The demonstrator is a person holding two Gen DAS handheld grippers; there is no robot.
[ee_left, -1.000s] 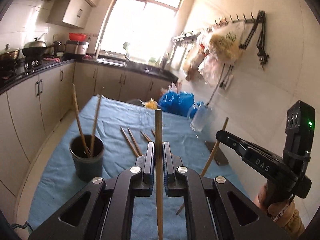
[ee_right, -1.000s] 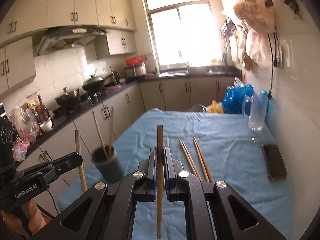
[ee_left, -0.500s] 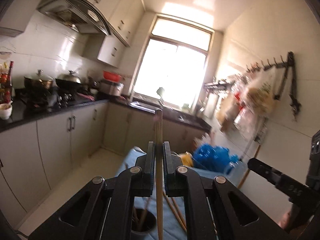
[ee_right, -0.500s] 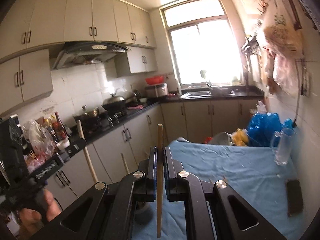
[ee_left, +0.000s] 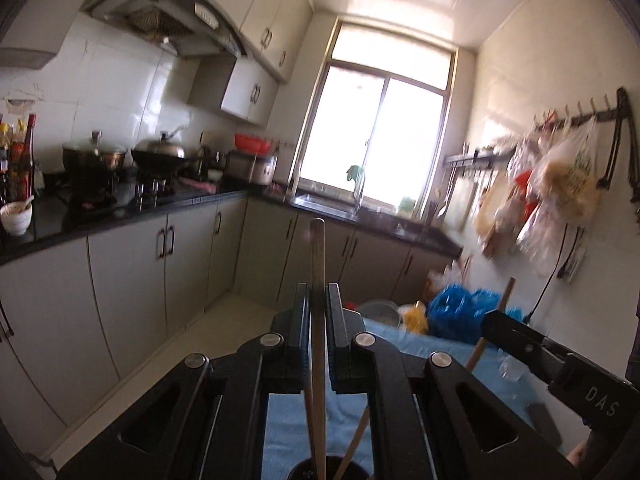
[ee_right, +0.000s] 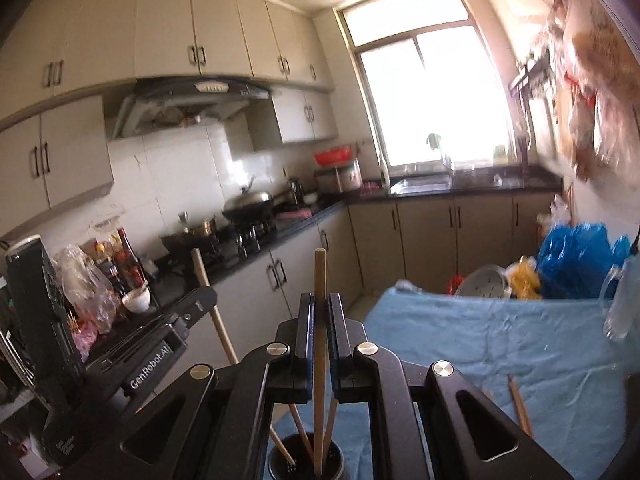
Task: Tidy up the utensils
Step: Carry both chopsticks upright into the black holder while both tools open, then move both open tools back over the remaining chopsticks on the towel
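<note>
My left gripper (ee_left: pixel 318 300) is shut on a wooden chopstick (ee_left: pixel 317 264) held upright, its lower end over the dark utensil cup (ee_left: pixel 328 470) at the bottom of the view. My right gripper (ee_right: pixel 319 308) is shut on another chopstick (ee_right: pixel 319 280), also upright, its lower end inside the same cup (ee_right: pixel 306 460), which holds a few more chopsticks. Each gripper shows in the other's view: the right one (ee_left: pixel 560 364) at right, the left one (ee_right: pixel 160 344) at left.
The cup stands on a table under a blue cloth (ee_right: pixel 520 340). Loose chopsticks (ee_right: pixel 520 404) lie on the cloth. A glass jug (ee_right: pixel 620 300), blue bags (ee_right: pixel 576 256) and a dark phone (ee_left: pixel 542 420) are on the table's far and right side. Kitchen counter with pots (ee_right: pixel 248 208) runs along the left.
Both grippers have tilted up and moved over the cup, turning their chopsticks upright. The cup went from the left of the views to directly below the jaws.
</note>
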